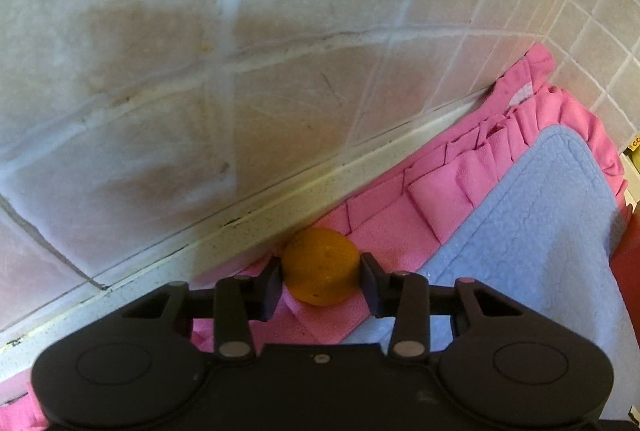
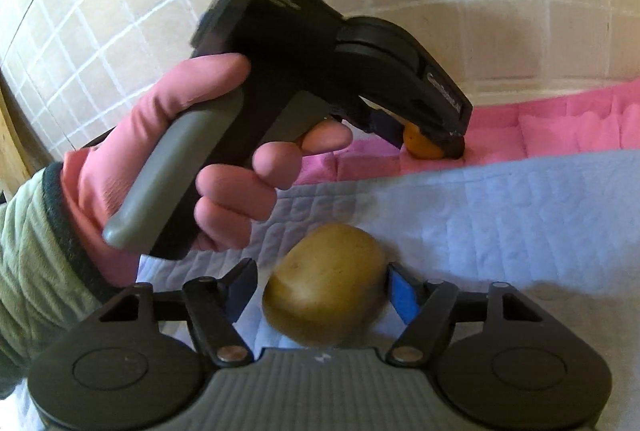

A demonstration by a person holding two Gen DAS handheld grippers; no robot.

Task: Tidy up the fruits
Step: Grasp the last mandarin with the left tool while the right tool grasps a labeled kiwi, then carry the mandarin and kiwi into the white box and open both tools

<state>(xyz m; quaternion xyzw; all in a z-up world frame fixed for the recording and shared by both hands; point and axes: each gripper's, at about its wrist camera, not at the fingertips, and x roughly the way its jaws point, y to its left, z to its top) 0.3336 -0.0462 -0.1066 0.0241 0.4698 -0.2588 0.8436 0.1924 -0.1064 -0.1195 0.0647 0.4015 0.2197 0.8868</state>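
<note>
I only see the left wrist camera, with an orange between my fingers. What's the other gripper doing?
Observer: The right gripper has a brown oval fruit between its fingers. It isn't squeezed yet, because there's a gap at one finger.
Operator: What's that fruit sitting on?
Observer: It lies on the blue quilted mat, not on the pink cloth.
Operator: Who's holding my gripper?
Observer: A hand in a pink rubber glove, with a green sleeve, holds the left gripper, which is closed on the orange.
</note>
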